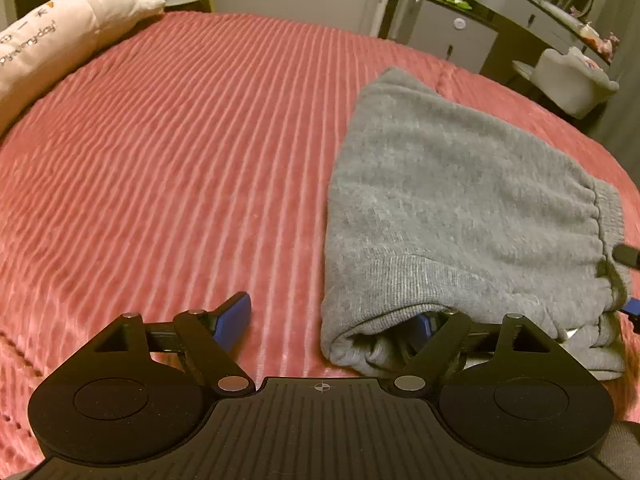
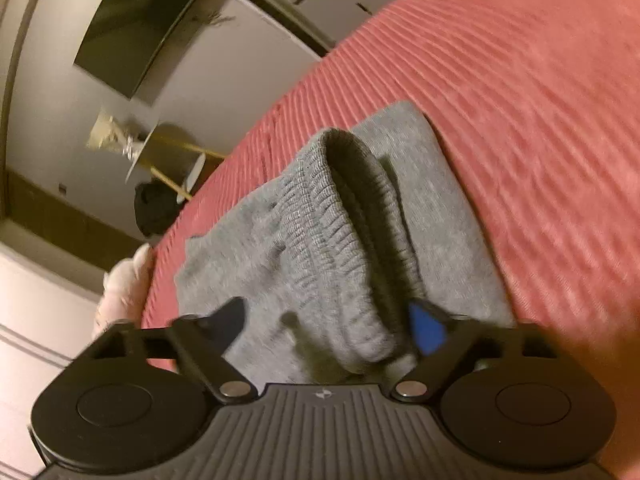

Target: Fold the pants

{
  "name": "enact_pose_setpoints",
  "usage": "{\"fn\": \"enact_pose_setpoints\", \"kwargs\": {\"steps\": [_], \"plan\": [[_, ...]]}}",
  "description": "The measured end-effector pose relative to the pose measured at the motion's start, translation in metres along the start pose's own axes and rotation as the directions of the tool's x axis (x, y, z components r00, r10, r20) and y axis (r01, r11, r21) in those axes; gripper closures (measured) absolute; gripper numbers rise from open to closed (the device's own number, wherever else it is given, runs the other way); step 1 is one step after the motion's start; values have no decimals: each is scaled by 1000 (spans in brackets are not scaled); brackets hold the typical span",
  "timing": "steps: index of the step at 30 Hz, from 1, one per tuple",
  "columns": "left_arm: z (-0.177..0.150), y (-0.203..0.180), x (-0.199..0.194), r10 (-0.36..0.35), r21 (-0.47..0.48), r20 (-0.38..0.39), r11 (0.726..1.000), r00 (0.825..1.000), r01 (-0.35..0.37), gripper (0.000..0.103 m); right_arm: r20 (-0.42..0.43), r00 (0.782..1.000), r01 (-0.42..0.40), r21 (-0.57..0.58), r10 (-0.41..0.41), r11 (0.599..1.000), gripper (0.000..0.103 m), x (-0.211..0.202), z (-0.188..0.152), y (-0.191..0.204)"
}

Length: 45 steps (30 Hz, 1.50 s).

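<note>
Grey knit pants lie folded on the red ribbed bedspread, at the right of the left wrist view. My left gripper is open: its left finger rests on the bedspread, its right finger is tucked inside the folded near edge of the pants. My right gripper is open around the raised elastic waistband, one finger on each side. The pants spread out beyond it. The right gripper's fingertips show at the waistband at the right edge of the left wrist view.
A cream plush pillow lies at the bed's far left. A grey dresser with bottles and a grey chair stand beyond the bed's far right edge. A small round table stands by the wall.
</note>
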State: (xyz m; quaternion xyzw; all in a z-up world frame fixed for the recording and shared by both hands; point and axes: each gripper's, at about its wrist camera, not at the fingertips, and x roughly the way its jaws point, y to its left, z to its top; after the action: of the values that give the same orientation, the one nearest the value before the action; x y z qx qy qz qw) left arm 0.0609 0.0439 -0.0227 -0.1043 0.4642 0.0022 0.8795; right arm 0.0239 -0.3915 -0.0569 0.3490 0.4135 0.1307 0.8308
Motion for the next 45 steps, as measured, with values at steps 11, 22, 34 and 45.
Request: {"fn": "enact_pose_setpoints", "kwargs": {"steps": [11, 22, 34, 45], "plan": [[3, 9, 8, -25, -61, -36, 998, 999, 23, 16, -108, 990, -81, 105, 92, 991, 23, -15, -23, -38], [1, 10, 8, -40, -84, -41, 996, 998, 37, 18, -72, 987, -130, 188, 146, 973, 33, 24, -22, -21], [-12, -22, -14, -62, 135, 71, 990, 996, 52, 10, 88, 972, -216, -16, 217, 976, 62, -18, 5, 102], [-13, -17, -25, -47, 99, 155, 995, 987, 31, 20, 109, 949, -279, -142, 295, 950, 62, -60, 19, 152]]}}
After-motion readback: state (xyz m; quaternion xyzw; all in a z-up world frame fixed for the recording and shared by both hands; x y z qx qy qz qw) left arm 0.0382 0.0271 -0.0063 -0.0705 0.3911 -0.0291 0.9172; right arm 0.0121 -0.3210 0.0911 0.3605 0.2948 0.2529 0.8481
